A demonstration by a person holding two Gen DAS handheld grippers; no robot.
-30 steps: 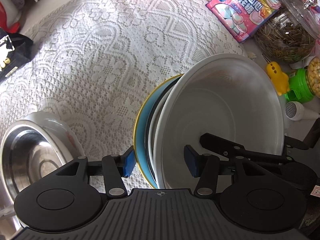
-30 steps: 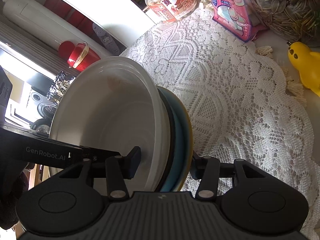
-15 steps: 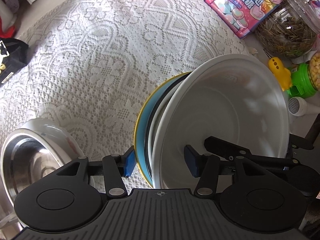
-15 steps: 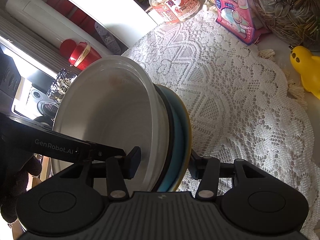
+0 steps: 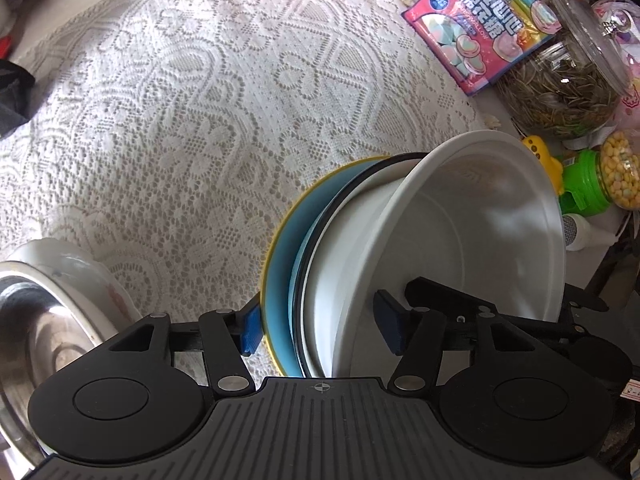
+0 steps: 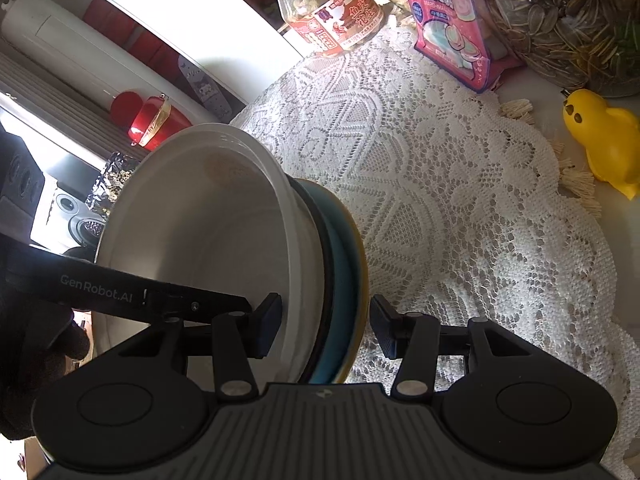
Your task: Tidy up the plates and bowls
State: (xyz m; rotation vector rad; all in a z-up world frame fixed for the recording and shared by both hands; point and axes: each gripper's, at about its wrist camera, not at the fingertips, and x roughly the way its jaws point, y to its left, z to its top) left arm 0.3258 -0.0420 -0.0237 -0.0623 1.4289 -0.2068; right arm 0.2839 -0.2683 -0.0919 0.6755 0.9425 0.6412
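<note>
A stack of dishes is held on edge above the lace cloth: a white bowl point(image 5: 472, 232), a black-rimmed white plate point(image 5: 316, 280) and a blue plate with a yellow rim point(image 5: 280, 264). My left gripper point(image 5: 320, 328) straddles the stack's rim, its left pad against the blue plate, its right pad inside the bowl. My right gripper point(image 6: 324, 328) straddles the stack from the other side; its left pad touches the white bowl point(image 6: 192, 232), its right pad stands a little off the blue plate point(image 6: 344, 272). The stack is tilted.
A steel bowl inside a white bowl point(image 5: 48, 320) sits at the lower left. A pink marshmallow bag point(image 5: 480, 20), a seed jar point(image 5: 560, 92), a yellow duck toy point(image 6: 600, 136), a green jar point(image 5: 592, 184) and a peanut jar point(image 6: 332, 12) stand along the table's far side.
The stack has tilted further and risen a little over the cloth. The right gripper's right pad has come slightly off the blue plate. The steel bowl has slid lower in the left wrist view.
</note>
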